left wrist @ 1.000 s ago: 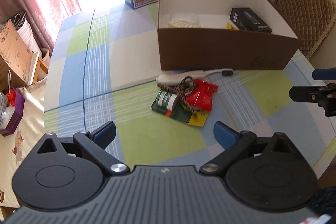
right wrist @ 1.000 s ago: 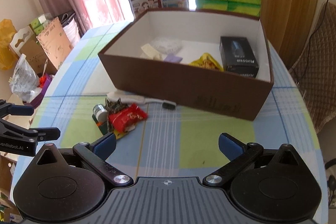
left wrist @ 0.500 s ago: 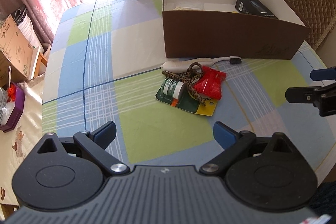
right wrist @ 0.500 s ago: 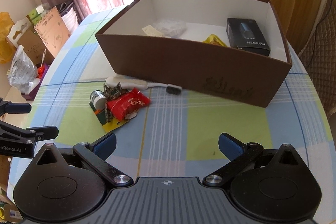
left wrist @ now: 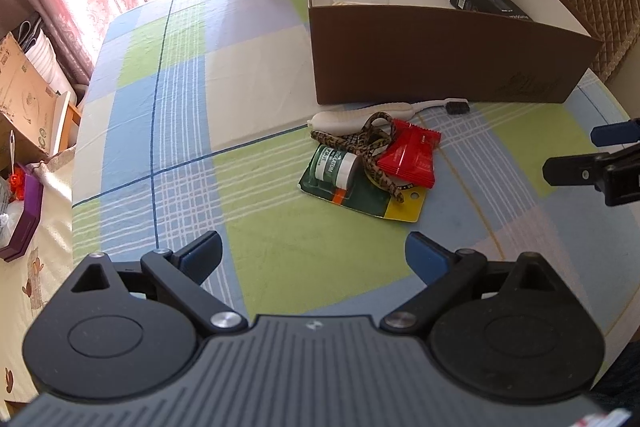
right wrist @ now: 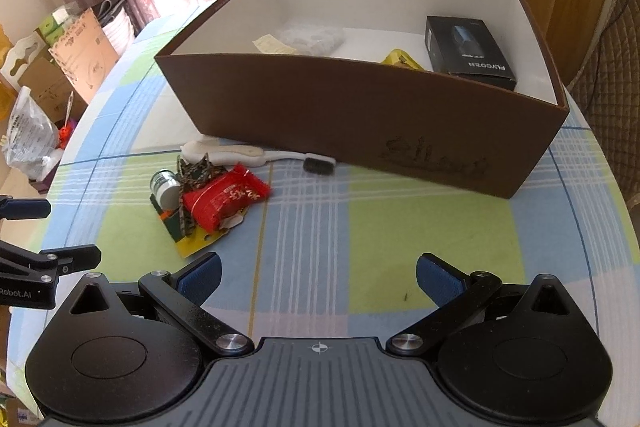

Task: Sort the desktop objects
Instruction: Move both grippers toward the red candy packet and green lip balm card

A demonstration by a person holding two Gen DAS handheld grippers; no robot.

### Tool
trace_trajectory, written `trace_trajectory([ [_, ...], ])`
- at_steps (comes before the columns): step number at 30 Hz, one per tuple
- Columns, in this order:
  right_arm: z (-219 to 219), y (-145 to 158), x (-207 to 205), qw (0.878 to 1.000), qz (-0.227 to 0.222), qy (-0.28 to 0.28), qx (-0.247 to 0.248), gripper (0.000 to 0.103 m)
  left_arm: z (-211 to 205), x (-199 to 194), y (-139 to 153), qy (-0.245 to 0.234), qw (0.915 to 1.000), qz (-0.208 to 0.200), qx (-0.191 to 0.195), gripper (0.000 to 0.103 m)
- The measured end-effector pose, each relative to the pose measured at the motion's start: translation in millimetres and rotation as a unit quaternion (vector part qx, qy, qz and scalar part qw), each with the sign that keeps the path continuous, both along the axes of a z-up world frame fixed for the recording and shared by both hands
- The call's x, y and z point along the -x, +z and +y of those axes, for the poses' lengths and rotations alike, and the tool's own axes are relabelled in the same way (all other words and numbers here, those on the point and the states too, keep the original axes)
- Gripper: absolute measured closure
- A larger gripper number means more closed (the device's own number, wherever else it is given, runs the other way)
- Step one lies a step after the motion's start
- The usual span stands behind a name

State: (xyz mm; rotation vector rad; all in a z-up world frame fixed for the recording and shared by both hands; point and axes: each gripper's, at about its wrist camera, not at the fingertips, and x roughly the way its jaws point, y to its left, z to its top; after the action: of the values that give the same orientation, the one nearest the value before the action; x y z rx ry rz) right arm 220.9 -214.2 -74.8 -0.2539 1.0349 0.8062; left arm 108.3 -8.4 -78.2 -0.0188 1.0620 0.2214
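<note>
The small pile of red foil snack packet point(left wrist: 412, 158), green-labelled bottle on its card point(left wrist: 335, 167) and white toothbrush point(left wrist: 372, 115) lies on the checked table point(left wrist: 280, 247) before the brown cardboard box point(left wrist: 440, 59), now nearer both grippers. Left gripper point(left wrist: 314, 255) and right gripper point(right wrist: 318, 273) hover with fingers spread, empty.

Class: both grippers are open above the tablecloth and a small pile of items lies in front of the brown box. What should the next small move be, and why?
Probably lower the left gripper toward the red packet. It lies on top of the pile, partly over the green blister card, so it looks easiest to lift first. Both grippers are open and empty, and the brown box stands just behind.
</note>
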Motion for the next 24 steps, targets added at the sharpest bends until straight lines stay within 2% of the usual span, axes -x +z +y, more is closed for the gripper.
trace_trajectory([
  [11,13,-18,-18,1.000,0.014,-0.022,0.004,0.002,8,-18,-23,-0.049,0.9986,-0.017,-0.008,0.008],
  [13,14,-22,-23,0.999,0.018,-0.030,0.006,0.002,10,-22,-30,-0.062,0.9979,-0.015,-0.011,0.013],
  [17,14,-29,-29,0.999,0.024,-0.048,0.010,0.002,15,-30,-42,-0.085,0.9963,-0.014,-0.010,0.016],
  [22,9,-36,-37,0.997,0.035,-0.073,0.015,0.002,19,-44,-54,-0.125,0.9920,-0.011,-0.012,0.030],
  [24,7,-38,-39,0.996,0.036,-0.081,0.017,0.002,20,-51,-59,-0.143,0.9896,-0.008,-0.018,0.032],
])
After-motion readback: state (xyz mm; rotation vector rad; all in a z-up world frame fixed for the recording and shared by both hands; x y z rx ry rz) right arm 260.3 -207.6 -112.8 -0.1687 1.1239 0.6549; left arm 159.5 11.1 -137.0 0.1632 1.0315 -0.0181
